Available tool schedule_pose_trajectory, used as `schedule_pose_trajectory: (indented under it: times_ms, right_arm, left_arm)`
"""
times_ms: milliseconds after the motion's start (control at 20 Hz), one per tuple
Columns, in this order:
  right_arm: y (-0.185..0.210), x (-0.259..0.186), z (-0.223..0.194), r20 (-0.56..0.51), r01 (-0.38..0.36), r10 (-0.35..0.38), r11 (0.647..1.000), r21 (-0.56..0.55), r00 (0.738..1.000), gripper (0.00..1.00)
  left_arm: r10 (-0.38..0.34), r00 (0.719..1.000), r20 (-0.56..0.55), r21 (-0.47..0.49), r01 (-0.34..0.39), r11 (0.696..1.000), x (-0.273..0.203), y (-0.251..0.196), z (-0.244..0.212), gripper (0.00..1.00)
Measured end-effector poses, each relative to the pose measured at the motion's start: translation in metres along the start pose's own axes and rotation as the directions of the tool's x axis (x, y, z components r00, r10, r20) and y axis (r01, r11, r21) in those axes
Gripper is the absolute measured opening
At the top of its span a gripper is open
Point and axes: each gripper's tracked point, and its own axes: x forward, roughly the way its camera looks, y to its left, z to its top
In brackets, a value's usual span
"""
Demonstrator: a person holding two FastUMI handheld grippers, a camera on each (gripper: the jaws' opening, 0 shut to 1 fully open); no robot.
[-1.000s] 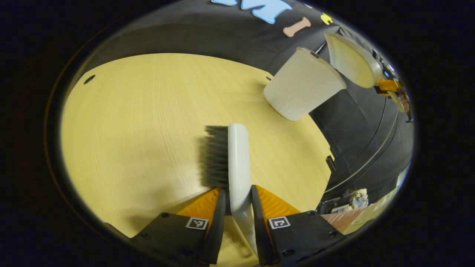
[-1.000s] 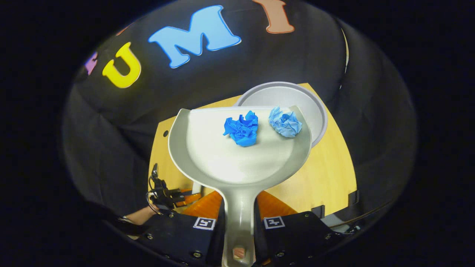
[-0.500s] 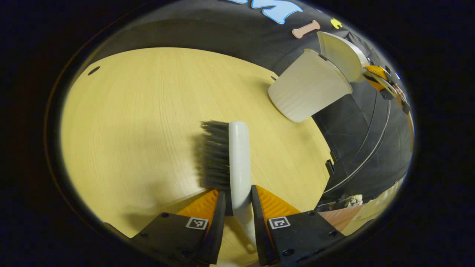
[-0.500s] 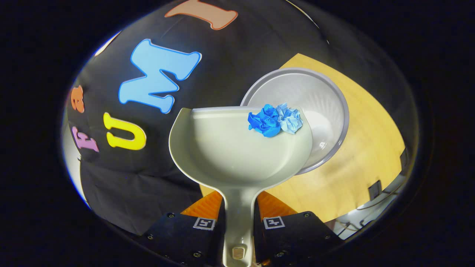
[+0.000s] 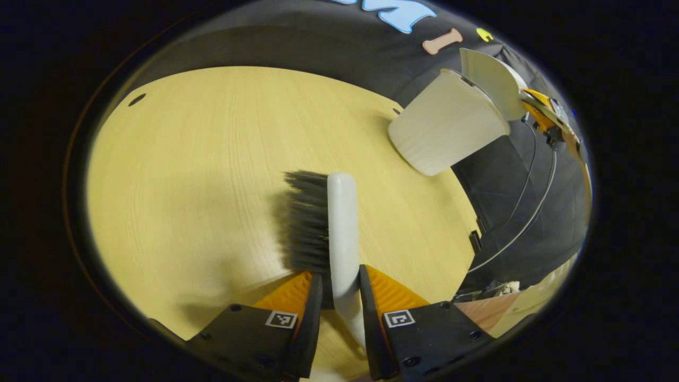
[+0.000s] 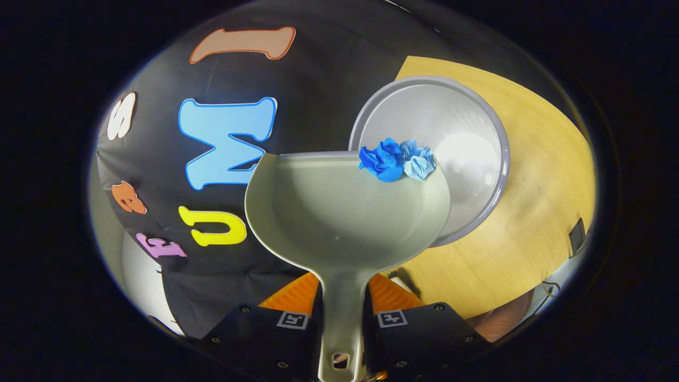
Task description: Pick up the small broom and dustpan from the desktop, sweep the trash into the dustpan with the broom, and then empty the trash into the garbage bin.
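**Dustpan tipped over the bin, trash at its front lip**

Your dustpan hangs over the open mouth of the garbage bin, its front edge inside the rim line as the right gripper view shows it. Two crumpled paper balls sit touching each other at that front lip: a dark blue one and a pale blue one. The rest of the pan is bare, and no trash can be made out inside the bin.

Your right gripper has its jaws closed tight on the dustpan's handle, one finger pressing each side. Your left gripper has its jaws likewise clamped on the white handle of the small broom, whose dark bristles point left, over the wooden surface.

In the left gripper view the bin stands near the surface's far right edge, with the dustpan tilted at its rim, well apart from the broom. Nothing lies between them.
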Motion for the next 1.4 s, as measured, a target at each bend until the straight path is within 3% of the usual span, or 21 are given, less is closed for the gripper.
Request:
schedule_pose_trajectory:
  times_ms: [200,450,700,900,1100,1400]
  right_arm:
    - [0.004,0.001,0.003,-0.005,-0.064,0.064,0.996,0.062,0.998,0.32]
    - [0.006,0.000,-0.003,0.000,-0.068,0.069,0.997,0.047,0.998,0.32]
    - [0.012,-0.009,-0.052,-0.042,-0.059,0.056,0.994,-0.095,0.998,0.33]
    - [0.015,-0.006,-0.103,-0.088,-0.057,0.037,0.972,-0.229,0.995,0.33]
    - [-0.010,0.010,-0.141,-0.048,0.030,-0.054,0.912,-0.408,0.997,0.32]
    - [-0.048,0.028,-0.163,0.100,0.201,-0.176,0.782,-0.590,0.979,0.32]
  left_arm:
    - [0.006,1.000,-0.002,0.002,-0.006,1.000,0.002,-0.002,0.001,0.45]
    - [0.006,1.000,0.010,-0.014,-0.006,1.000,-0.002,0.001,0.000,0.44]
    - [-0.001,1.000,0.023,-0.033,0.001,0.999,-0.003,-0.001,0.003,0.44]
    - [-0.012,0.999,0.040,-0.061,0.015,0.998,-0.006,0.001,0.004,0.45]
    - [-0.026,0.998,0.052,-0.087,0.030,0.996,-0.008,0.003,0.005,0.45]
    - [-0.065,0.996,0.063,-0.119,0.072,0.990,-0.011,0.004,0.009,0.45]
